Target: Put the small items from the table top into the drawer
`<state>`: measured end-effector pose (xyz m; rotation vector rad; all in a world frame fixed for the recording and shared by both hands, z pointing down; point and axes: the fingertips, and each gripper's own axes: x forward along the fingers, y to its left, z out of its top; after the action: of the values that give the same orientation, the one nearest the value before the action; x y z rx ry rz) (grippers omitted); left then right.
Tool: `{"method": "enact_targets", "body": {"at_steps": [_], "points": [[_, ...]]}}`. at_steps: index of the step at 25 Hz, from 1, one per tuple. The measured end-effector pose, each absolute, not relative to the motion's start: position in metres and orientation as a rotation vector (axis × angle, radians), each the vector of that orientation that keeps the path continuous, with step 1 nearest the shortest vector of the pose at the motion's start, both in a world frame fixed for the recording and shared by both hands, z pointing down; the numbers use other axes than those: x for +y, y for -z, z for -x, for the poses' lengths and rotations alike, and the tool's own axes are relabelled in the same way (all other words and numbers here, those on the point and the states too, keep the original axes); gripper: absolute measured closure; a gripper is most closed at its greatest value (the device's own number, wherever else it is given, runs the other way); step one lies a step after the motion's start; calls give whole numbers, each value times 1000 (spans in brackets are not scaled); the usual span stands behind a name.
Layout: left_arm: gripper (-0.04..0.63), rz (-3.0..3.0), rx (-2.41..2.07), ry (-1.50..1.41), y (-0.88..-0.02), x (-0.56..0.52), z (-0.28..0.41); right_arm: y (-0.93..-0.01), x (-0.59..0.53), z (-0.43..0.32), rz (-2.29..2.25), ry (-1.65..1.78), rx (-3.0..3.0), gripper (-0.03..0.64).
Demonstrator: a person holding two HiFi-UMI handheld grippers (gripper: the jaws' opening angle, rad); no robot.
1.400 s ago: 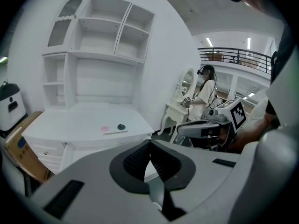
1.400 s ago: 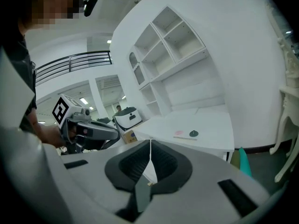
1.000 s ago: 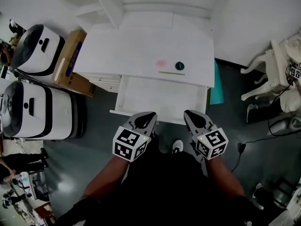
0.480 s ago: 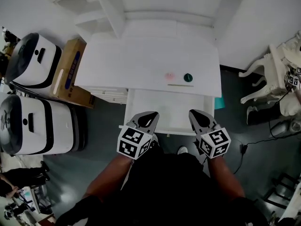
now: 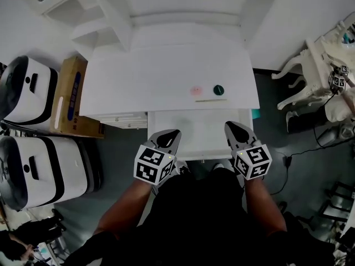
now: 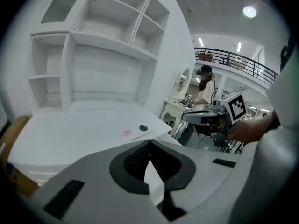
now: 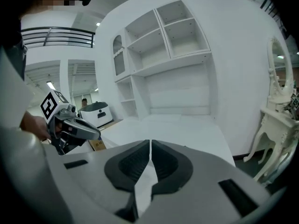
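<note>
Behind the open drawer [image 5: 194,131], pink disc [image 5: 196,90] and dark cap [image 5: 218,90] on table [image 5: 155,73]

1. One pink round disc [image 5: 196,90].
2. One dark green round cap [image 5: 218,90].
3. One thin pale stick [image 5: 211,100].
4. One open white drawer [image 5: 194,129].
5. Two white-and-black rounded machines [image 5: 28,87].
6. One brown cardboard box [image 5: 69,96].
7. Two grey grippers: left gripper [image 5: 168,136], right gripper [image 5: 233,128].

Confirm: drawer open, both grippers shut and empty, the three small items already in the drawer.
One mistake: the head view shows the pink item, dark round item and thin stick on the table top, not in the drawer. The drawer is open; left gripper and right gripper are shut, empty.
</note>
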<state>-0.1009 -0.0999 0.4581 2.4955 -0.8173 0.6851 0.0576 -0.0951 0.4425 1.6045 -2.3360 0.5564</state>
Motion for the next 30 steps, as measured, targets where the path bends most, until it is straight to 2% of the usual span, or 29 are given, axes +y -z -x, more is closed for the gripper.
{"method": "enact_targets", "body": {"at_steps": [15, 21, 25, 30], "points": [[592, -2404, -857, -714, -481, -112, 90, -515, -175, -112, -1508, -541, -2117, 587], [592, -2377, -867, -811, -495, -105, 82, -571, -206, -109, -1350, -556, -2078, 545], [592, -2396, -935, -935, -505, -102, 85, -602, -228, -113, -1289, -534, -2036, 543], [592, -2366, -959, -914, -505, -102, 84, -618, -251, -122, -1290, -551, -2005, 543]]}}
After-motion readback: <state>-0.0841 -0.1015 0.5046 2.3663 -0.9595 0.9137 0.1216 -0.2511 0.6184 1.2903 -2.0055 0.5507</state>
